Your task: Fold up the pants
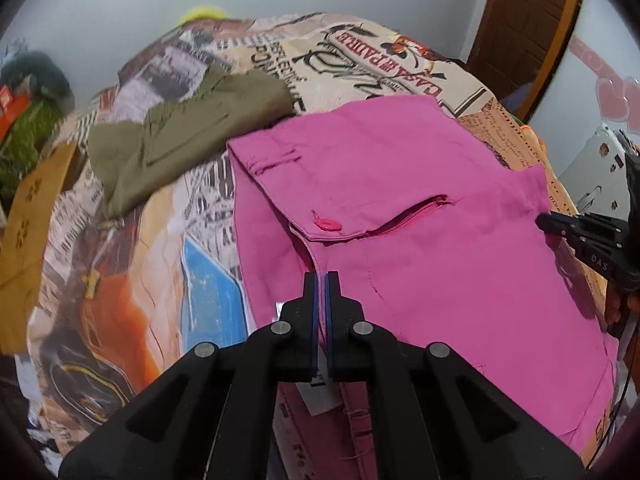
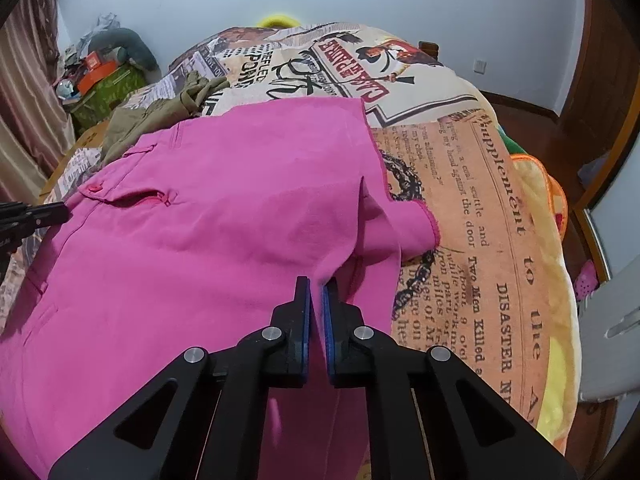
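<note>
Left wrist view
Your left gripper point(image 1: 321, 278): the two blue-padded fingers stand almost together at the near left edge of the pink pants point(image 1: 420, 208); a thin slit shows between the pads, and you cannot tell from here whether cloth is pinched in it.
Pink pants: they lie spread on the newspaper-print bedspread point(image 1: 360, 60), waistband to the left, with a pink button point(image 1: 329, 224) and a zipped pocket point(image 1: 412, 216) facing up.
White label point(image 1: 320, 394): it hangs at the waistband just under your left fingers.
Your right gripper point(image 1: 546, 224): it comes in from the right edge, its black tip touching the far right side of the pants.
Olive garment point(image 1: 180, 136): it lies crumpled on the bedspread just beyond the pants' upper left corner.

Right wrist view
Your right gripper point(image 2: 316, 284): the jaws are nearly closed on a raised ridge of pink fabric that runs up between the pads.
Pink pants point(image 2: 200, 220): they cover the left and centre of the bedspread point(image 2: 460, 200); the right hem is lifted and bunched by your fingers.
Your left gripper point(image 2: 60, 212): its black tip meets the pants' left edge beside the pocket point(image 2: 140, 198); its jaws are too small here to read.
Olive garment point(image 2: 160, 112): it lies past the top left of the pants.
</note>
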